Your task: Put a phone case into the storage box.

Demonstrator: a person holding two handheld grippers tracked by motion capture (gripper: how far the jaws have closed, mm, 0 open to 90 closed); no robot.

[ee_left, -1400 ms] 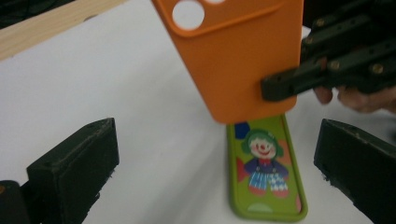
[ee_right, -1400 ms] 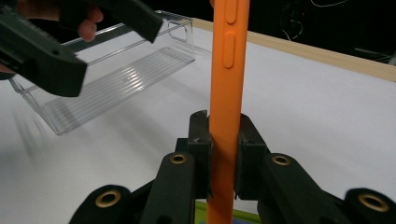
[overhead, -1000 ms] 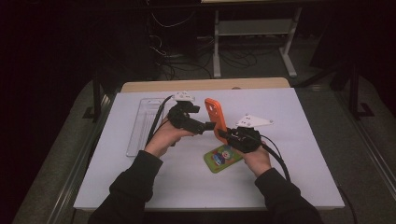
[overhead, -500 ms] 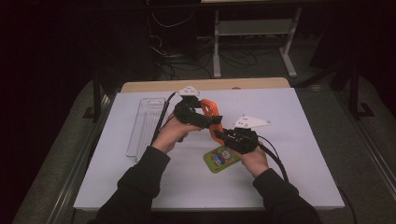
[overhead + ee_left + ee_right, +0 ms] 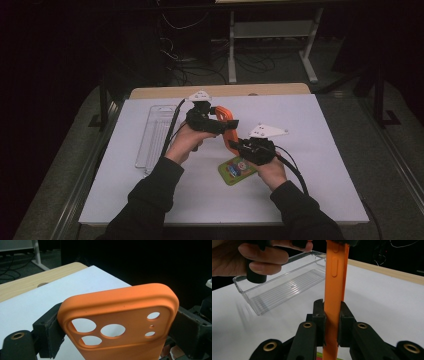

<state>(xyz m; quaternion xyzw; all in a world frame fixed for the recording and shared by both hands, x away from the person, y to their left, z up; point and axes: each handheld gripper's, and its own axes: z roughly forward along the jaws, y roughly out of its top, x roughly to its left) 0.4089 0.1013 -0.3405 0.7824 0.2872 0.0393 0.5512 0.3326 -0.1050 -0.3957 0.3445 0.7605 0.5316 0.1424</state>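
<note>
An orange phone case [image 5: 229, 126] stands on edge above the white table, held between both hands. My right gripper [image 5: 332, 312] is shut on its lower part, pads pinching the thin wall of the case [image 5: 334, 277]. My left gripper [image 5: 116, 330] spans the camera-hole end of the case [image 5: 120, 307]. Its jaws have just been closing, and both pads now sit against the case's sides. In the high view the left gripper [image 5: 221, 125] is at the case's far end and the right gripper [image 5: 236, 145] at its near end.
A clear plastic tray [image 5: 152, 140] lies on the white table [image 5: 325, 150] to the left of the hands, also seen as the tray [image 5: 284, 287]. A green, colourfully printed flat item [image 5: 235, 170] lies under the right hand. A wooden strip [image 5: 280, 90] borders the far edge.
The left gripper moved from beside the case onto its camera-hole end and its jaws came in against the sides. The right gripper kept still, holding the case.
</note>
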